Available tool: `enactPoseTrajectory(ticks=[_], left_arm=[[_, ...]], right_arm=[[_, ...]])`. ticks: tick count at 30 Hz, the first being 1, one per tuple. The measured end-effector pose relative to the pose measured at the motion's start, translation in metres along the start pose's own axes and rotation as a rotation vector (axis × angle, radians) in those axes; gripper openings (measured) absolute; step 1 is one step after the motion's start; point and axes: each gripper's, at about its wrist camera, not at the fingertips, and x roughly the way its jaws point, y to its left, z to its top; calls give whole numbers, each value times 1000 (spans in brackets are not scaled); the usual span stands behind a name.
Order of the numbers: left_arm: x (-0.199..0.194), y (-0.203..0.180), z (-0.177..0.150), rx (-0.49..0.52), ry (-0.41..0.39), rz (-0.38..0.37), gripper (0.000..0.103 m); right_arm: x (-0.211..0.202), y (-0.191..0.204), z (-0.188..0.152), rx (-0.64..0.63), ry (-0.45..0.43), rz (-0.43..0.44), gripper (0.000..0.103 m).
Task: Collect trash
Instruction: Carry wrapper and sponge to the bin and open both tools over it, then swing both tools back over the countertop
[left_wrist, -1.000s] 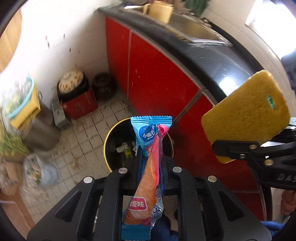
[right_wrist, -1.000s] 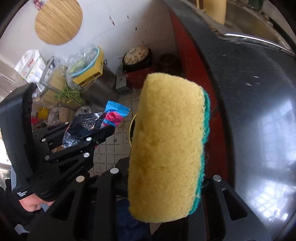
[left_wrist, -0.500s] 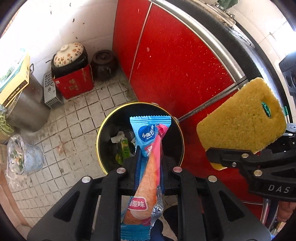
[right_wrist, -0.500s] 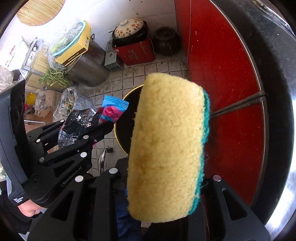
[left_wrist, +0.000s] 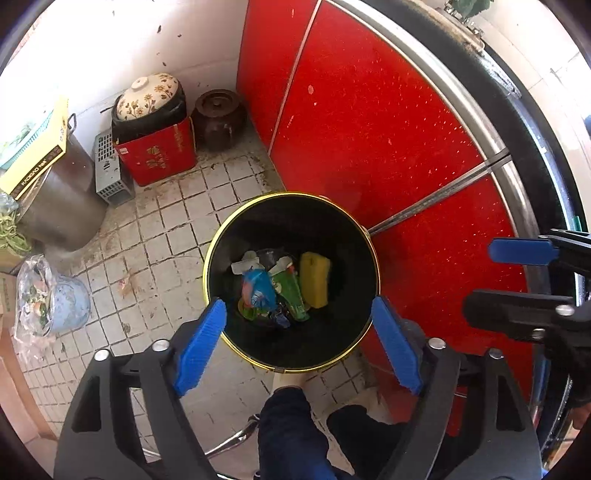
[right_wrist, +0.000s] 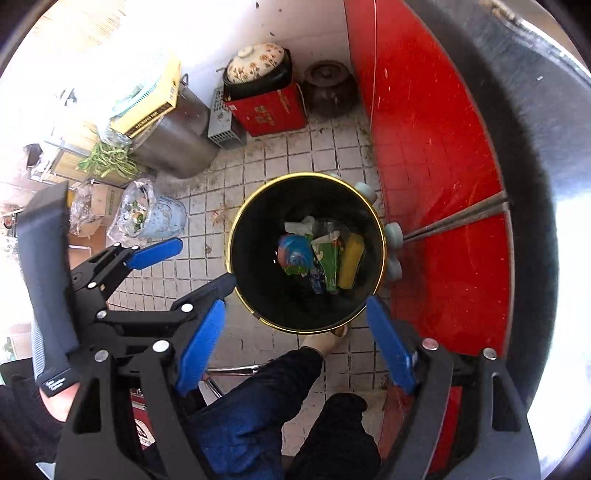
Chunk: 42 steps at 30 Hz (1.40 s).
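- Fingers (left_wrist: 201, 345) of the left gripper (left_wrist: 299, 343) stand wide apart, having just been opening, with nothing between the blue pads.
- Fingers (right_wrist: 201, 345) of the right gripper (right_wrist: 295, 343) are likewise spread, jaws just opened, nothing between them.
- Directly below and between both pairs of fingers sits the trash bin (left_wrist: 218, 236), black inside with a gold rim, standing on the tiled floor (left_wrist: 177, 229).
- Down in the bin, the yellow sponge (left_wrist: 314, 278) lies toward the right finger's side, and the blue snack wrapper (left_wrist: 258, 290) lies toward the left finger's side, with a green packet (left_wrist: 290, 291) between them and other scraps around.
- In the left wrist view the right gripper (left_wrist: 517, 280) shows off to the right of the fingers; in the right wrist view the left gripper (right_wrist: 184, 266) shows to the left, near the bin's rim.
- Beyond the bin, red cabinet doors (left_wrist: 369, 122) rise on the right.
- Farther ahead of the fingers, against the wall, a flowered pot (left_wrist: 147, 96) rests on a red box (left_wrist: 159, 155), with a brown jar (left_wrist: 219, 118) just beside it.
- Beneath the fingers, nearest the camera, the person's dark-trousered legs (left_wrist: 291, 432) show.
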Motion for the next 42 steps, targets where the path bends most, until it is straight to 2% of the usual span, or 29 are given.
enactPoseTrajectory(ticks=[3,8,12,15,17,20,25,29,35,39,42], left_arm=[[-18,-9,-1,12,-13,35,92],[-53,-43,1,93,-14,171,96],[-74,-95,2,201,-33,145,96],[-82,-151,2,312,-47,83,96],[-82,-199,1,410,-56,43,96],[-80,-269,-2,554,-68,-13,96],[-74,-383,-17,738,-69,-94,96],[-71,-451,-35,822,-62,-130,96],[-65,-512,-61,883,-30,-167,96],[-55,-549,-63,894,-7,-171,96],[-42,-585,-51,884,-14,-167,96]], right_arm=[[-34,-4,-14,7,-59,4,83],[-111,-29,-53,73,-216,-21,89],[-179,-75,-110,217,-358,-132,91],[-216,-117,-165,360,-432,-252,91],[-239,-149,-210,483,-470,-327,91],[-263,-192,-274,663,-509,-392,91],[-293,-244,-378,932,-565,-458,91],[-306,-266,-455,1101,-604,-481,91],[-312,-292,-508,1203,-624,-496,91],[-314,-309,-521,1232,-633,-498,91],[-313,-332,-527,1249,-627,-499,91]])
